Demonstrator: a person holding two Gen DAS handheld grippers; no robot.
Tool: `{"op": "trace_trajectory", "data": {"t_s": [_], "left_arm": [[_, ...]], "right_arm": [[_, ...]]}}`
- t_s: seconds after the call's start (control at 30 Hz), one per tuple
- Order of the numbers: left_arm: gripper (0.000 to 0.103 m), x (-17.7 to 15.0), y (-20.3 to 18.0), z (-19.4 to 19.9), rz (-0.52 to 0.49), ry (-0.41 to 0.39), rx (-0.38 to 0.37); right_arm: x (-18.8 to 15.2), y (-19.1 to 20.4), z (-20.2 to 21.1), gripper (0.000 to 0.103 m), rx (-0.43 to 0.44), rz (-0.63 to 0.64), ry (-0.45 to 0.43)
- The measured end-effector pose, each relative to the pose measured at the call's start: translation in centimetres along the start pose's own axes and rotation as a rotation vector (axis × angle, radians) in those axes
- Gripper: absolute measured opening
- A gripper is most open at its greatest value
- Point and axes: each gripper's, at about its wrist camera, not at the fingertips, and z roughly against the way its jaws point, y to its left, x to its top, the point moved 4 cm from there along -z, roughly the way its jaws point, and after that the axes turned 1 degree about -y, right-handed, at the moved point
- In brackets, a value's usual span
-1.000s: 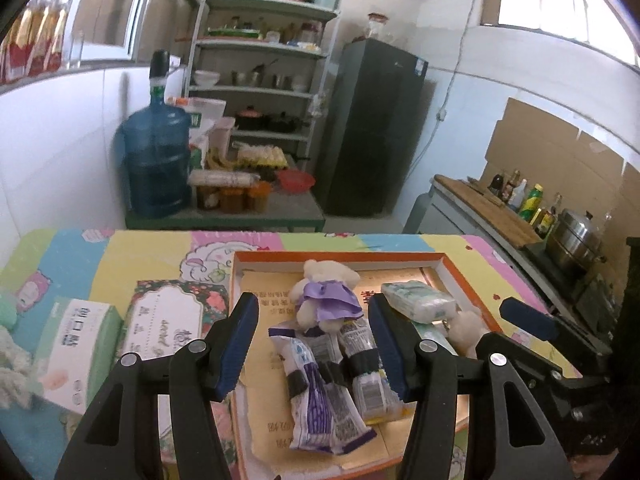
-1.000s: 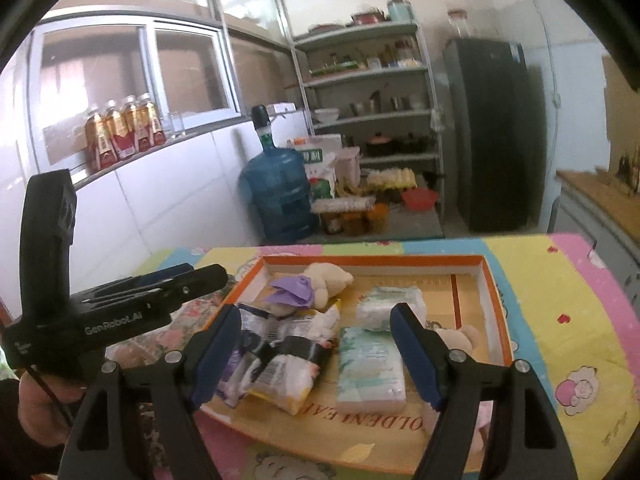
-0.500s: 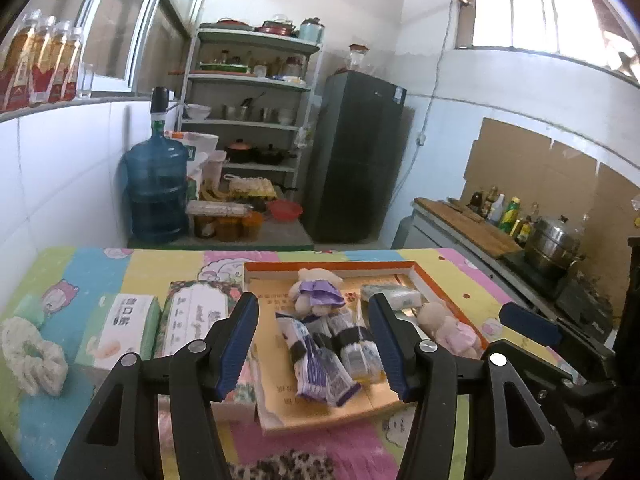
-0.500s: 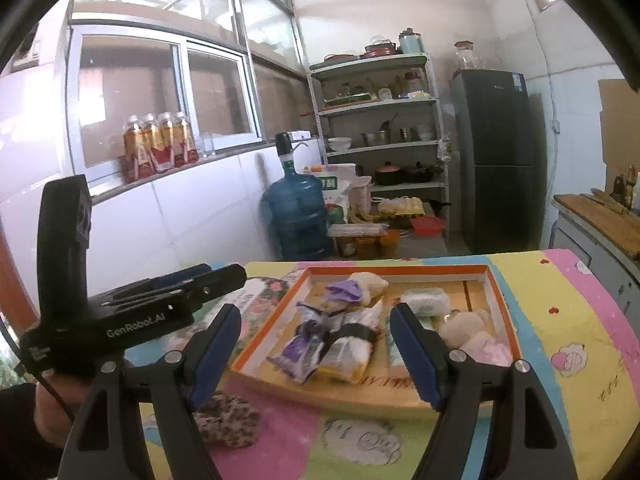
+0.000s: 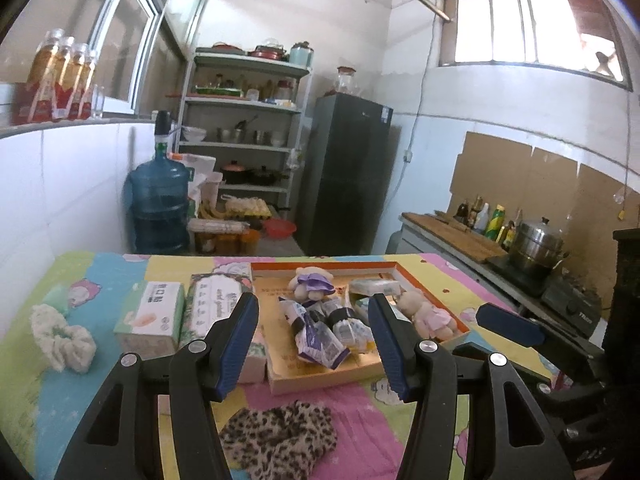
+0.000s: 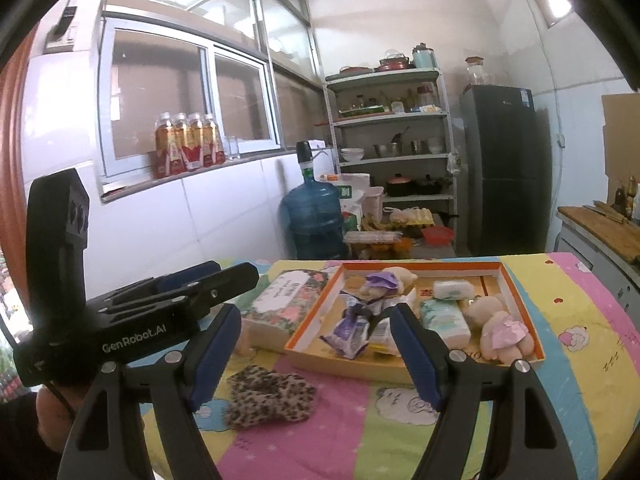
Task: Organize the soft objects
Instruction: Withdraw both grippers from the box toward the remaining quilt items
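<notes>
Several soft items lie in the orange-rimmed tray point(image 5: 432, 306) on the worktop point(image 6: 580, 312): a plush toy in a purple dress point(image 5: 314, 285) at the far side, snack packets point(image 5: 320, 330) in the middle, tissue packs point(image 6: 446, 316) and a plush toy in pink point(image 6: 500, 332) at the right end. Just left of the tray stand a floral tissue pack point(image 5: 218, 304) and a green tissue box point(image 5: 154, 316); a white scrunchie point(image 5: 62, 338) lies farther left. Leopard-print cloth point(image 5: 280, 438) sits on the worktop in front of the tray. Left gripper point(image 5: 314, 346) hovers with fingers apart, nothing between them. Right gripper point(image 6: 316, 356) likewise, fingers wide and empty.
</notes>
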Motion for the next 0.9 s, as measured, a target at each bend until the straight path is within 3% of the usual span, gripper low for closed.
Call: {"op": "trace_trajectory", "data": {"t_s": [0.63,0.9], "left_arm": [[0.059,-3.6,6.7,9.7,0.029,-0.100,0.092],[0.059,-5.7,11.0,11.1,0.082,-0.106,0.146]], "right_arm": [[-3.1,5.7,1.7,0.077,0.066,-0.050,-0.022],[-4.9,6.9,-0.1,0.077,0.078,-0.053,0.048]]}}
